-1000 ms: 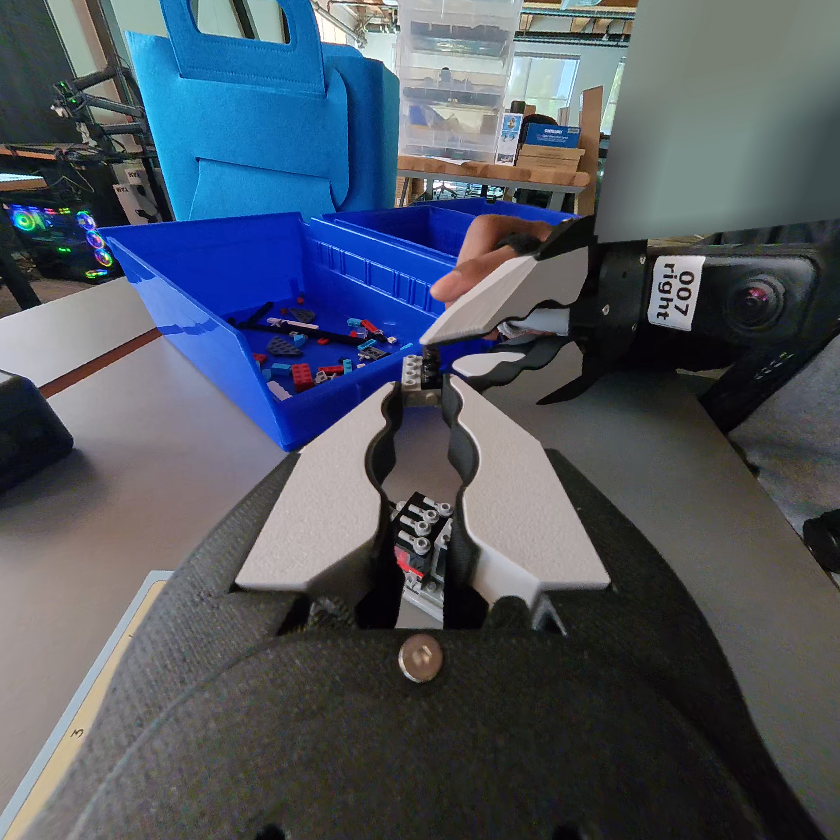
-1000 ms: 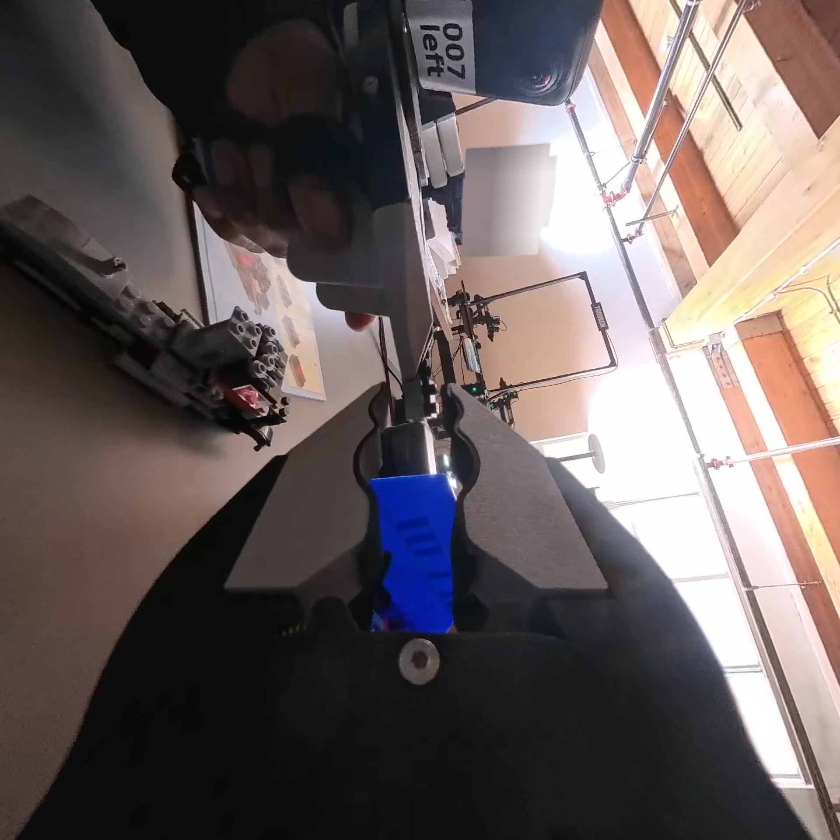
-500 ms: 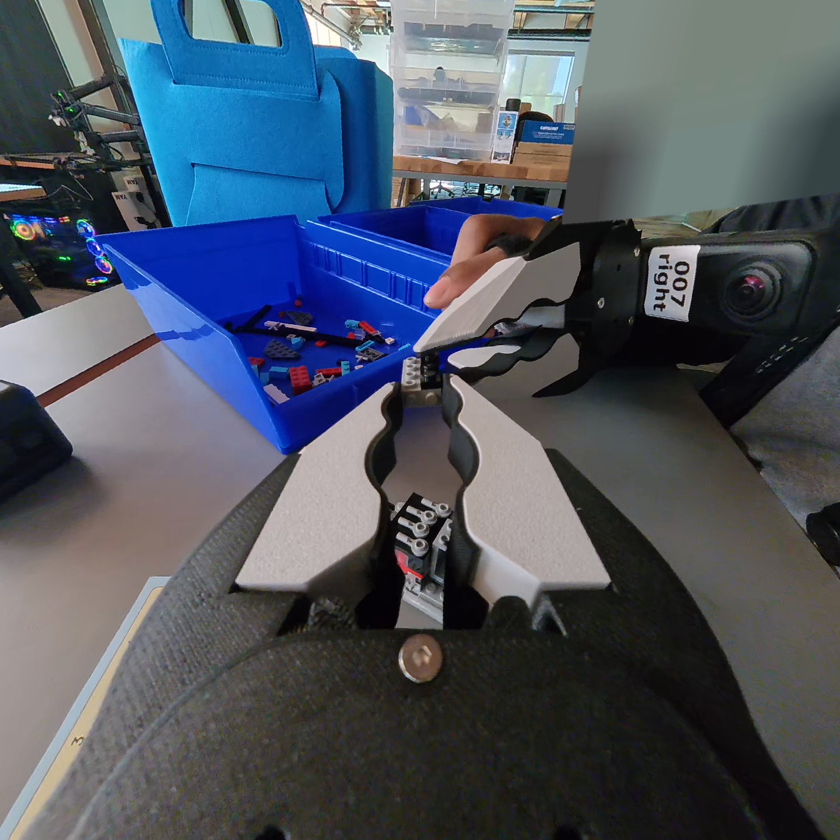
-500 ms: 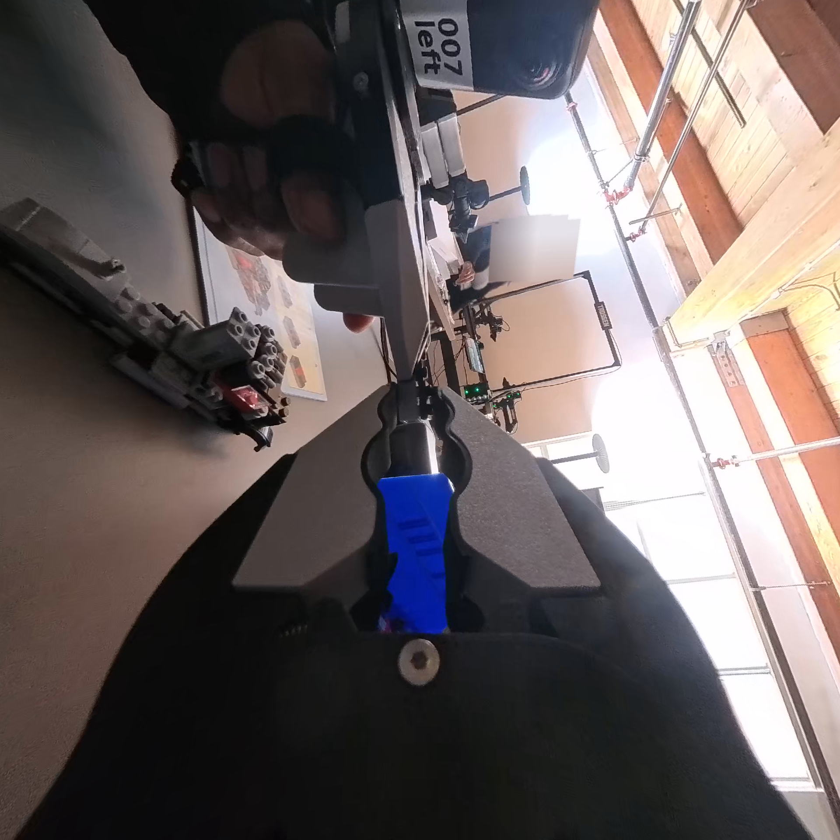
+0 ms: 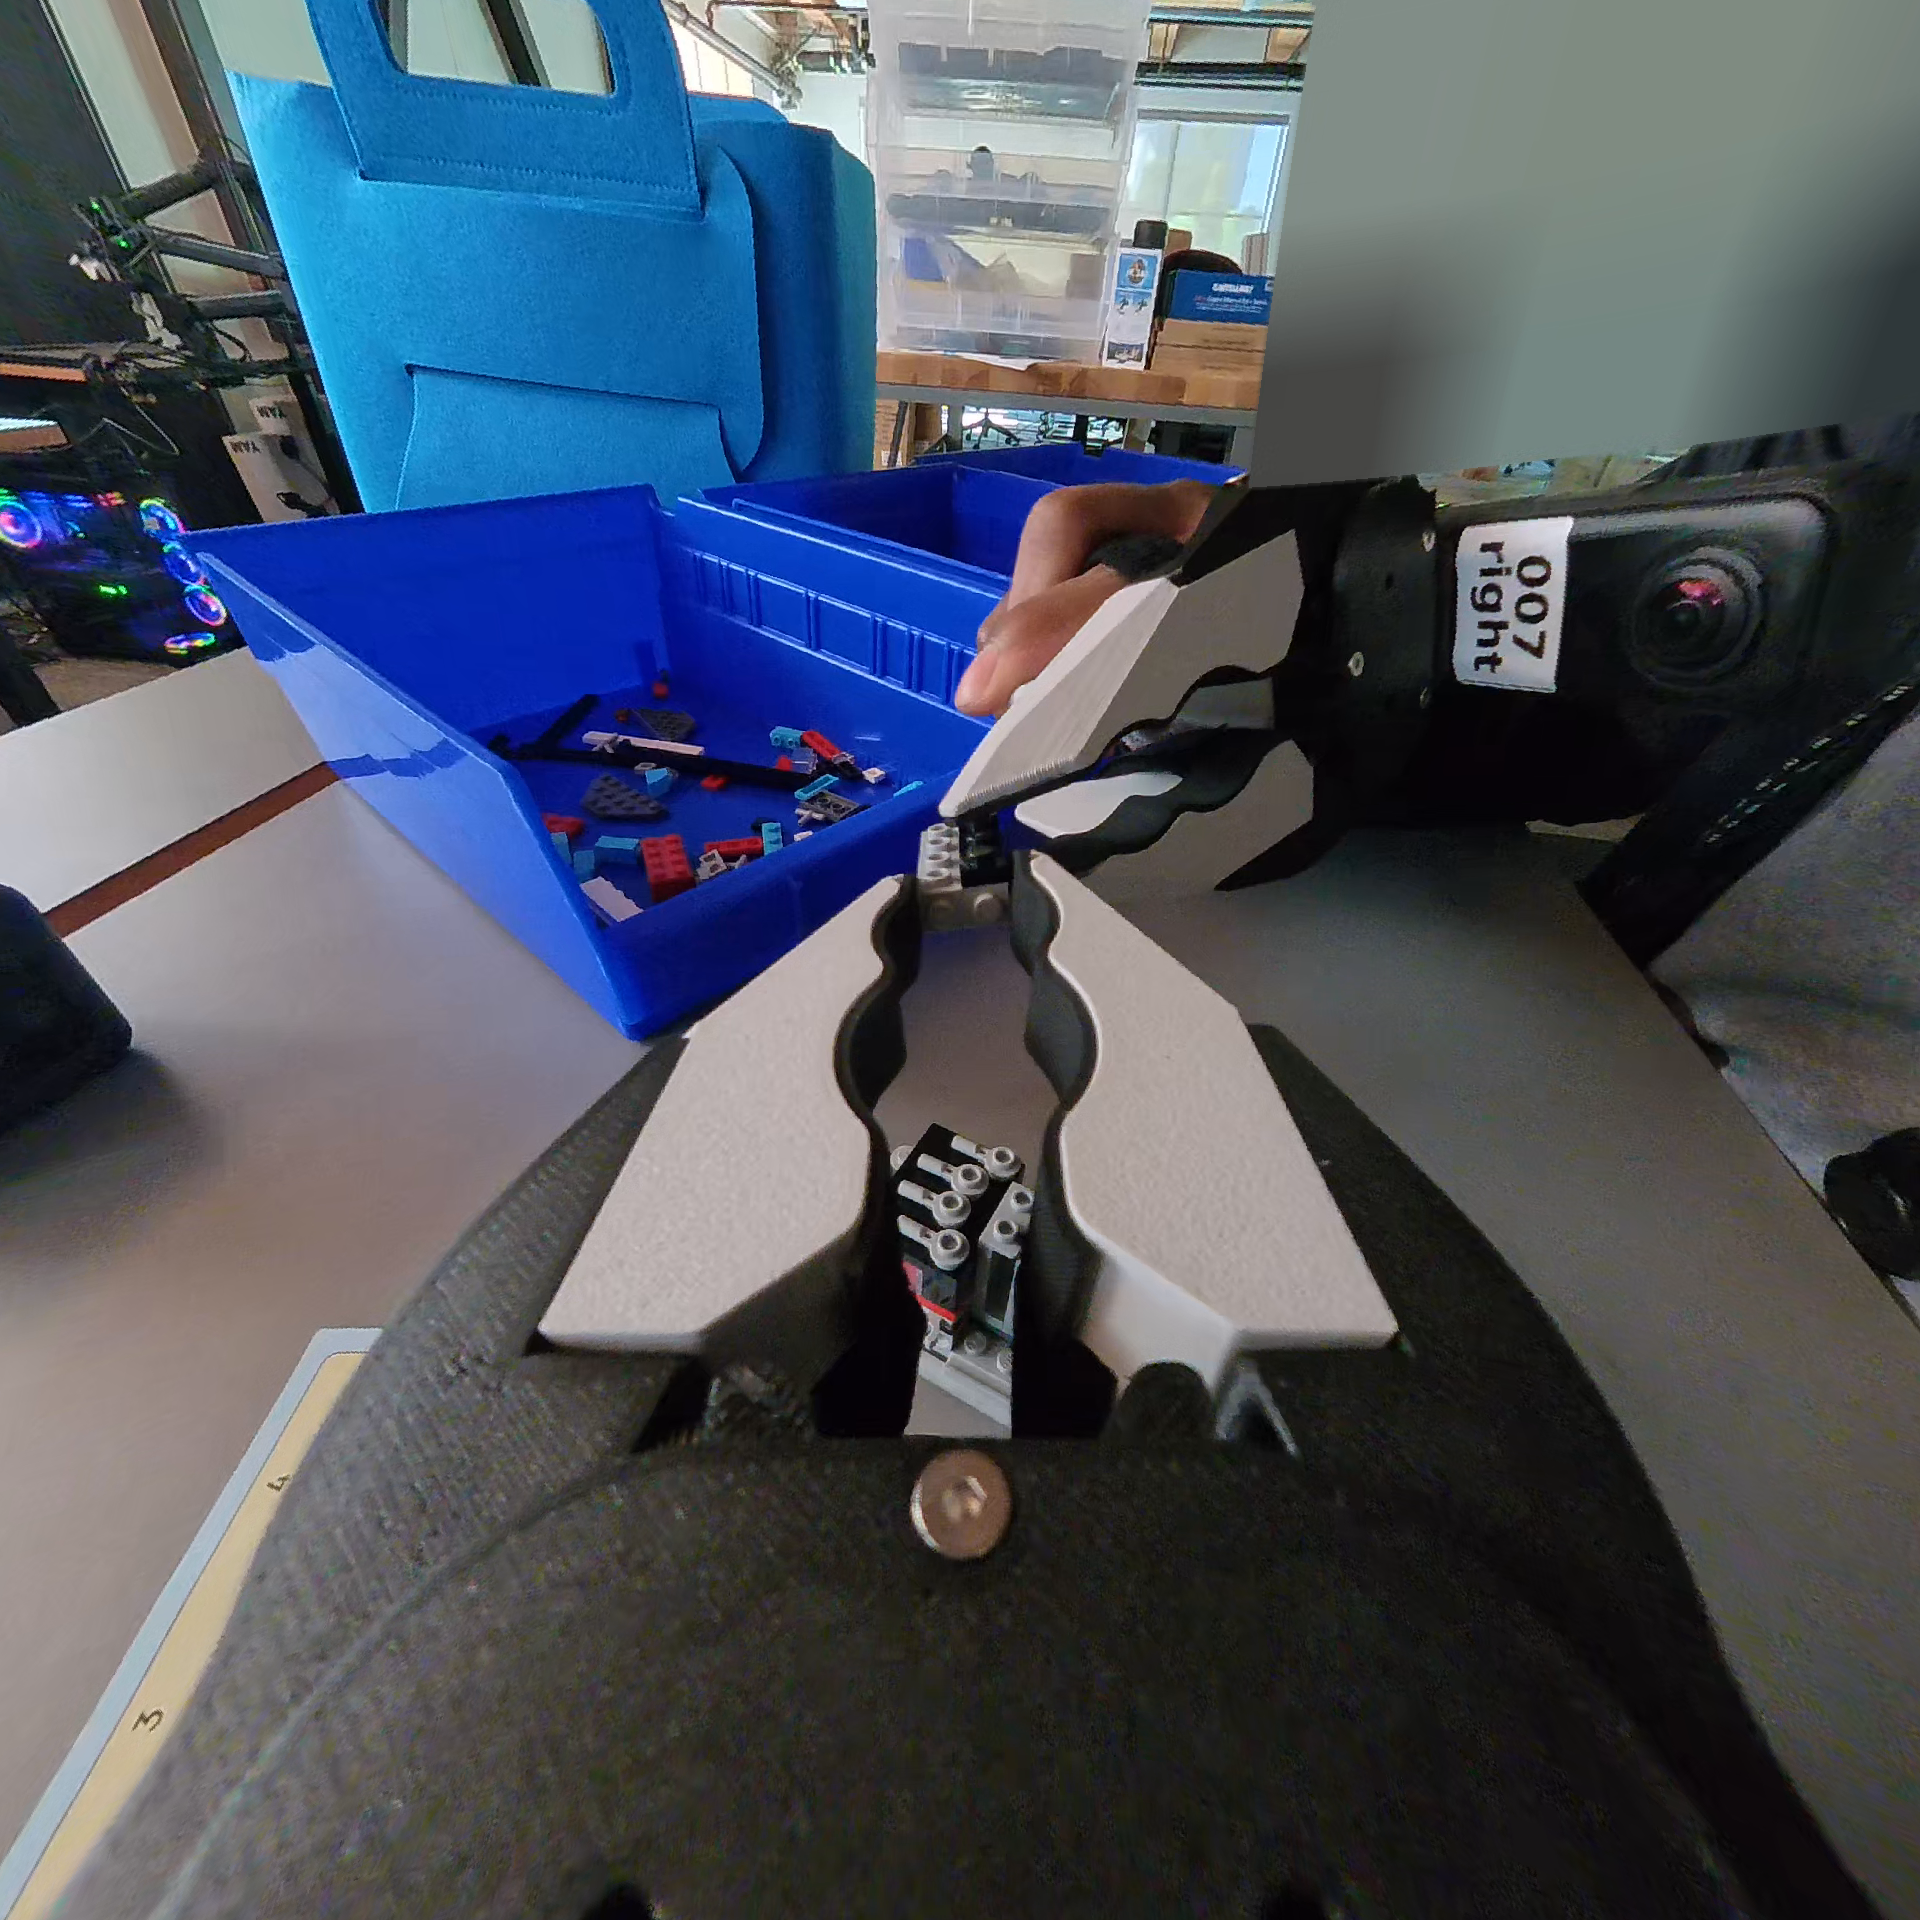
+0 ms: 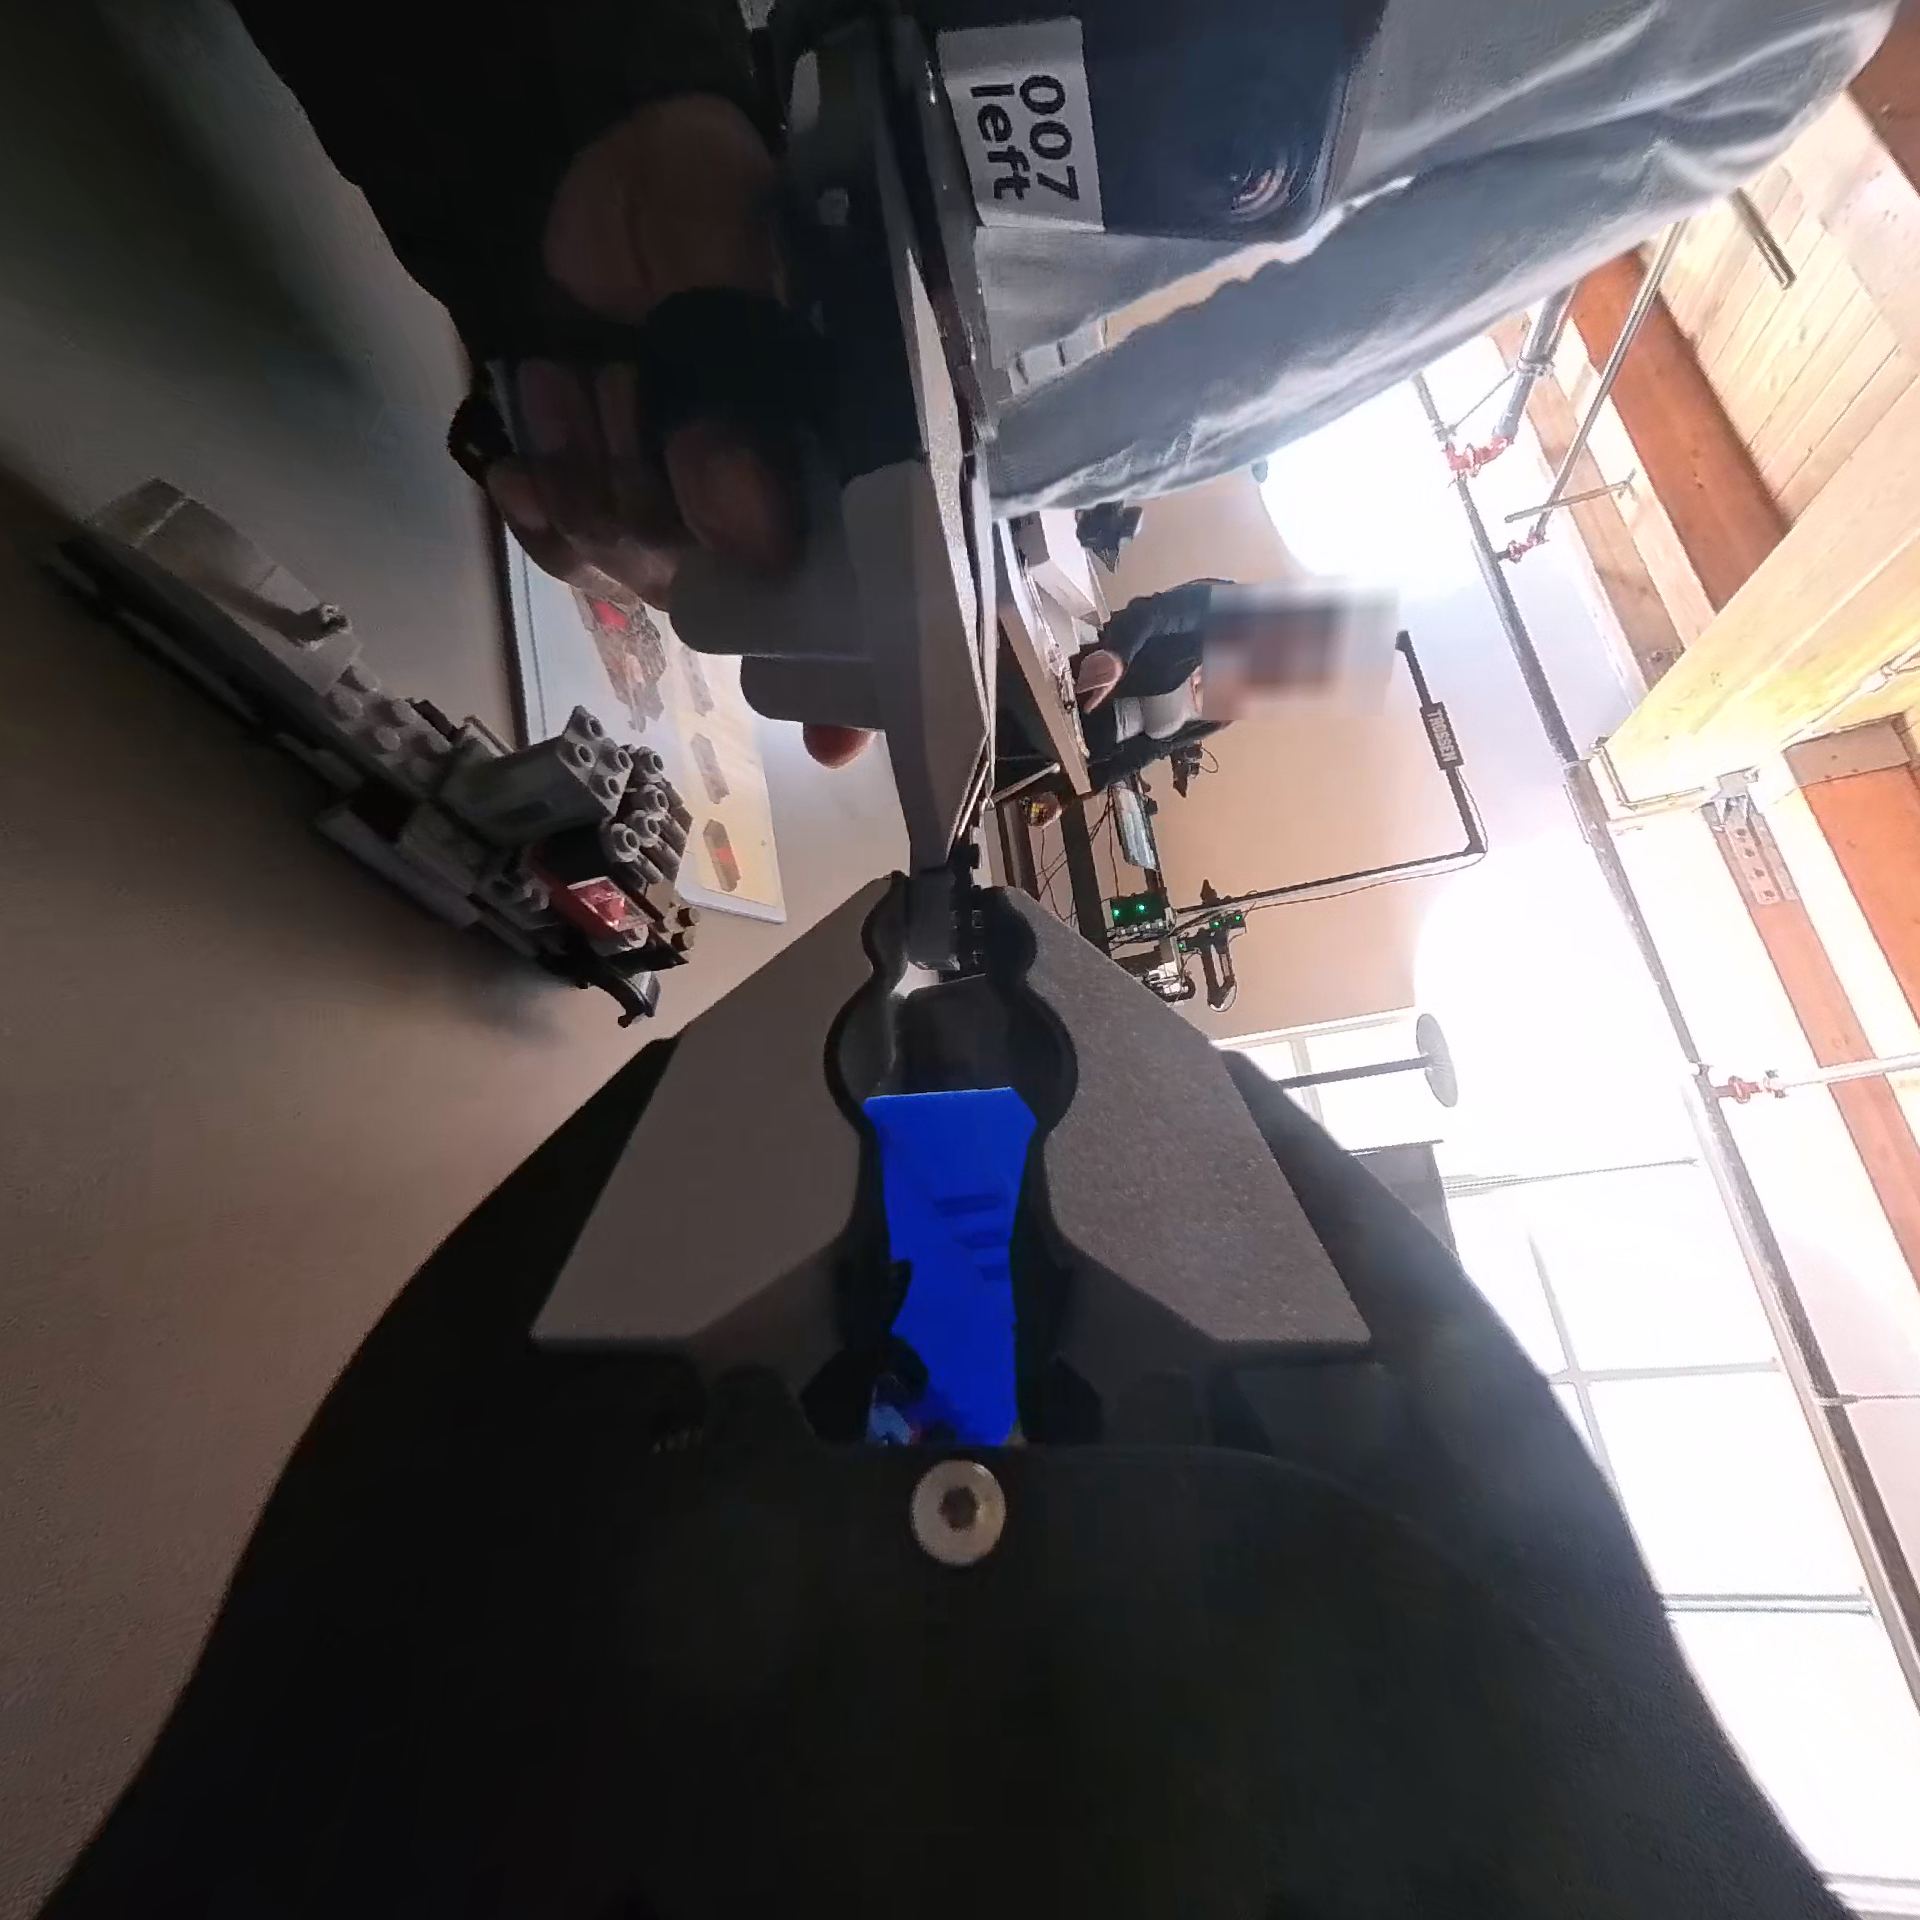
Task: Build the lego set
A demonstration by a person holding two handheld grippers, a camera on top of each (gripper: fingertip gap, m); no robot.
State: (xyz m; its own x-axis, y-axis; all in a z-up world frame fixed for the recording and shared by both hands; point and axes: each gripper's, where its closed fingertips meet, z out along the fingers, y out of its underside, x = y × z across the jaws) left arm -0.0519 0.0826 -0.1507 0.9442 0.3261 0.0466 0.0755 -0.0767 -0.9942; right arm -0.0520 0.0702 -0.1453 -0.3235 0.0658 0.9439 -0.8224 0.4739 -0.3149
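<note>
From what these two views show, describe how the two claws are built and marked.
Left claw: two pale grey wedge fingers with wavy black inner pads, on a black textured body with one silver screw. Right claw: the same grey-and-black build, a black camera housing behind it and a white sticker with black writing. A dark finger loop shows on the person's hand.

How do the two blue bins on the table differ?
The near blue bin holds loose lego pieces; no contents show in the far blue bin. The near blue bin shows its full sloped front; the far blue bin sits behind it, partly hidden by a hand. Both look the same glossy blue plastic.
</note>
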